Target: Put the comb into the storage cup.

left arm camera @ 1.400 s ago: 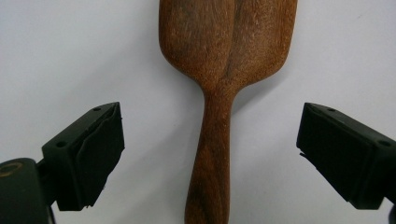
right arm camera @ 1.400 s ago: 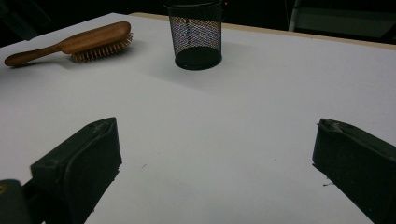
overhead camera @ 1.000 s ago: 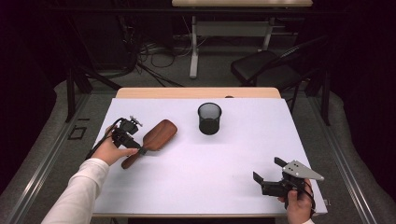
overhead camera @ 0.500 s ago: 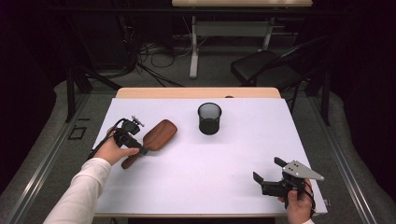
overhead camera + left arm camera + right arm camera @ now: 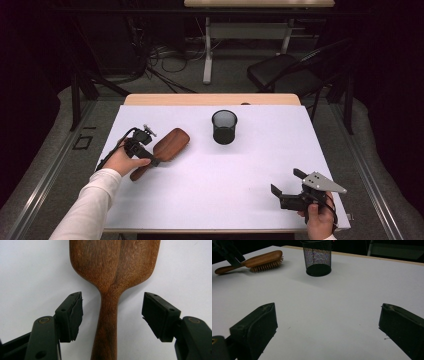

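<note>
A: Where is the wooden hairbrush [image 5: 167, 146]?

B: Lying bristles-down on the bench [image 5: 210, 190], left of the mesh cup [image 5: 224, 127]. The left tongs [image 5: 112, 308] straddle its handle; their jaws have just been closing but don't touch it yet.

A: So nothing is lifted?

B: Not yet. The grasp looks about to happen. The right tongs [image 5: 284, 186] stand open, well apart.

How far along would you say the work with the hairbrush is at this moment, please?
Early. Done: the left gripper straddles the handle of the hairbrush. In hand: its jaws have just been closing, with gaps at both pads, so no grip yet. Left: clamp and lift the brush, which lies bristles down on the table. The cup stands empty nearby; the right gripper waits open.
</note>
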